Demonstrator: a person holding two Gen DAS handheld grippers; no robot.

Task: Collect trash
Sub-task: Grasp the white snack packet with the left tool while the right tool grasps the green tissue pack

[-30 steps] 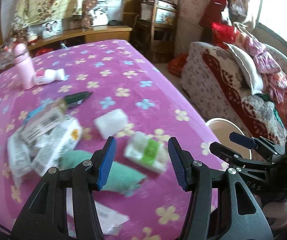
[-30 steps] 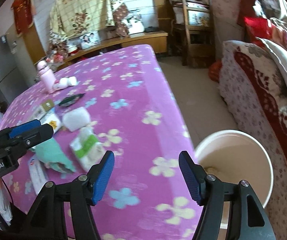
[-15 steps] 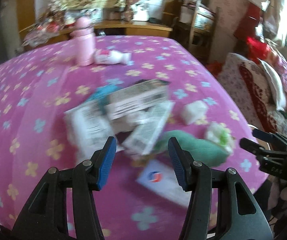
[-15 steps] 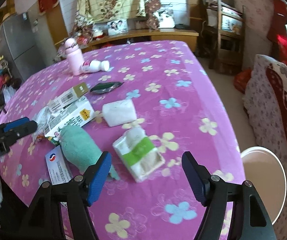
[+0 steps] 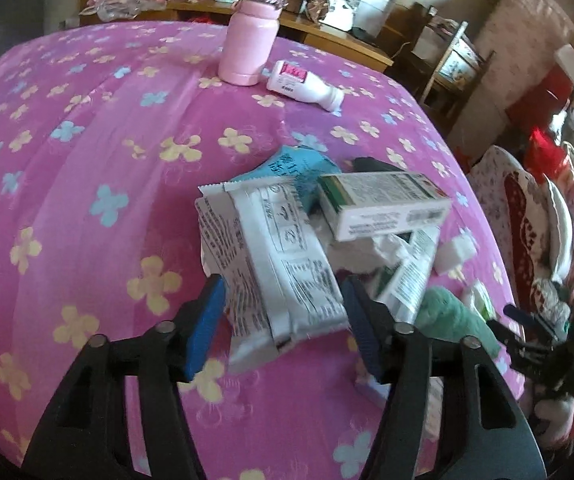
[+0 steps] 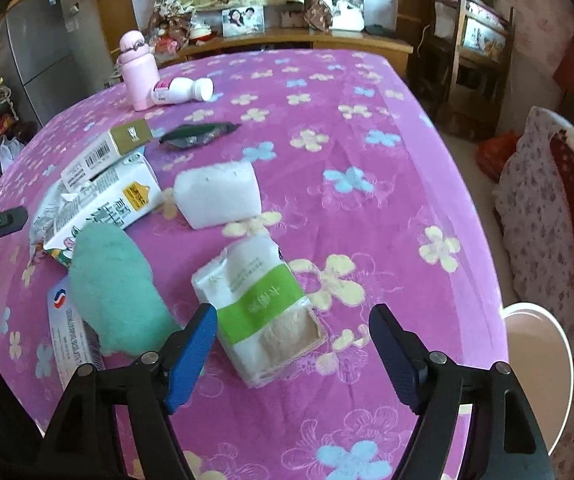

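The trash lies in a loose heap on the worktop [image 6: 367, 128], which wears a magenta cloth printed with pale flowers. Nearest the left gripper [image 5: 283, 332] is a white printed wrapper [image 5: 275, 256], crinkled and lying flat, with a blue packet [image 5: 299, 172] and a green-and-white carton [image 5: 383, 204] stacked behind it. In the right wrist view a tissue pack with a green band [image 6: 259, 308] lies just ahead of the right gripper [image 6: 293, 348]; beyond it sit a white foam block [image 6: 219, 192], a teal cloth [image 6: 115, 292], a milk carton [image 6: 107, 208], a gold-ended box [image 6: 107, 152] and a dark green wrapper [image 6: 199, 132]. At the far side a pink bottle [image 6: 137, 70] stands upright with a white bottle [image 6: 181, 90] lying on its side against it. A white bin [image 6: 539, 368] sits below the worktop's right edge. Both grippers tilt steeply down toward the cloth. The left fingers, having just spread wider, straddle the wrapper's near end without pressing it; the right fingers have likewise been widening and stand apart, with the tissue pack's near corner reaching in between the tips, untouched.
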